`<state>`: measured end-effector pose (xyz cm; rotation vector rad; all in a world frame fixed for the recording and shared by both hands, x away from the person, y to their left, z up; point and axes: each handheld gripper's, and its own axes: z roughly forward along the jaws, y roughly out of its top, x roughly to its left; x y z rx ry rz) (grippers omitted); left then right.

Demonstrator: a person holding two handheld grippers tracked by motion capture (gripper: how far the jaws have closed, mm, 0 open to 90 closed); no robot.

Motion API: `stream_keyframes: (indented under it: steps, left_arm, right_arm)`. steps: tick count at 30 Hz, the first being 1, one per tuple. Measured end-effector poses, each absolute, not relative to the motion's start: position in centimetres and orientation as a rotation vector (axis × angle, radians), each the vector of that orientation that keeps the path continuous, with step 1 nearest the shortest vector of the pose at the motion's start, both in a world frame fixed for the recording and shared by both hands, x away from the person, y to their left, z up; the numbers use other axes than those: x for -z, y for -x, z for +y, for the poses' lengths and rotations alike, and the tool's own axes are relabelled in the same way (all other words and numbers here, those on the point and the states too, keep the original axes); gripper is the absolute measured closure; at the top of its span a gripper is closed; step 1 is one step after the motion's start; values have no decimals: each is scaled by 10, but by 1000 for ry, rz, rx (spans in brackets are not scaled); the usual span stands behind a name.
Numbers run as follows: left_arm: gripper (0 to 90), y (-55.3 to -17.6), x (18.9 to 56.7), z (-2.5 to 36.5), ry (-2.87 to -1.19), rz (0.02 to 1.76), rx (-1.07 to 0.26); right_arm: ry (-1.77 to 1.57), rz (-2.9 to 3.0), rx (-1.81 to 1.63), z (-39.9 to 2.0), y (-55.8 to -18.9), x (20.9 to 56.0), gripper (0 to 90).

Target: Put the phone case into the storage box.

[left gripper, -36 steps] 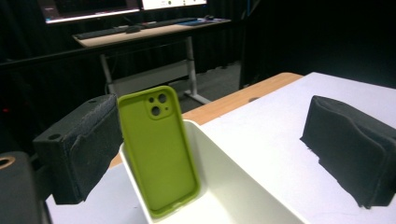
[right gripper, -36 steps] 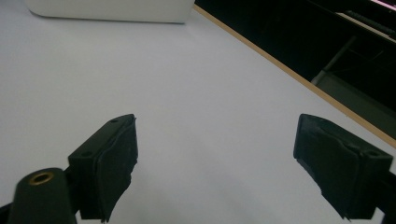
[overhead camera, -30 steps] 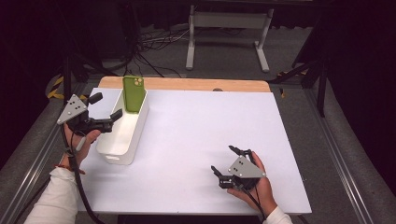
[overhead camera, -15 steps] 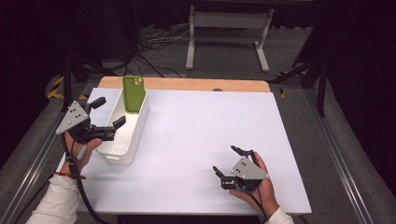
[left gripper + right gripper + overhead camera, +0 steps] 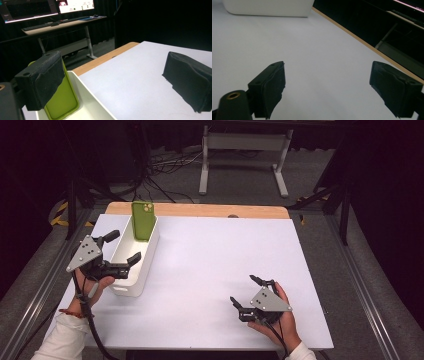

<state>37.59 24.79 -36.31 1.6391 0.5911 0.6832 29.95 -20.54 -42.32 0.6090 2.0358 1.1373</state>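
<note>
At the left edge of the table [image 5: 215, 250], the left claw [image 5: 120, 249] hovers over the near half of a white bin [image 5: 131, 270], its jaws spread wide and gripping nothing. One jaw sits above the bin's left rim, the other reaches over the bin's open inside. The person's left hand [image 5: 92, 282] grips the tool from below, a white sleeve [image 5: 62, 337] and a thin red wristband [image 5: 67, 312] showing behind it, and a black cable trails down toward the table's near edge.

In the left gripper view, the bin's rim [image 5: 92, 93] runs between the two padded jaws, and a green phone [image 5: 61, 98] stands upright against the bin's far end wall, partly hidden by the left-hand jaw. From the high view the same green phone [image 5: 143, 220] leans against that far wall with its camera lenses at the top, rising above the rim. It is well apart from the claw's jaws.

The middle of the white table surface is bare, with a wooden strip [image 5: 200, 210] along its far edge.

At the right, near the front edge, the right claw [image 5: 246, 291] rests low over the table in the person's right hand [image 5: 277, 317], jaws apart and empty, pointing toward the left and away. In the right gripper view, a corner of the white bin [image 5: 267, 8] shows far off beyond the open jaws.
</note>
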Motion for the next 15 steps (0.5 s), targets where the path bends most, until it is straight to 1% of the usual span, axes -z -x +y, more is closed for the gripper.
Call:
stream_keyframes:
  steps: [6, 15]
  left_arm:
    - [44, -367, 362, 242, -1643, 551, -693]
    - [44, -362, 365, 236, -1651, 536, -683]
  right_arm:
    - [-620, 2025, -1147, -208, -299, 422, 144]
    - [-623, 2021, -1150, -208, -299, 420, 145]
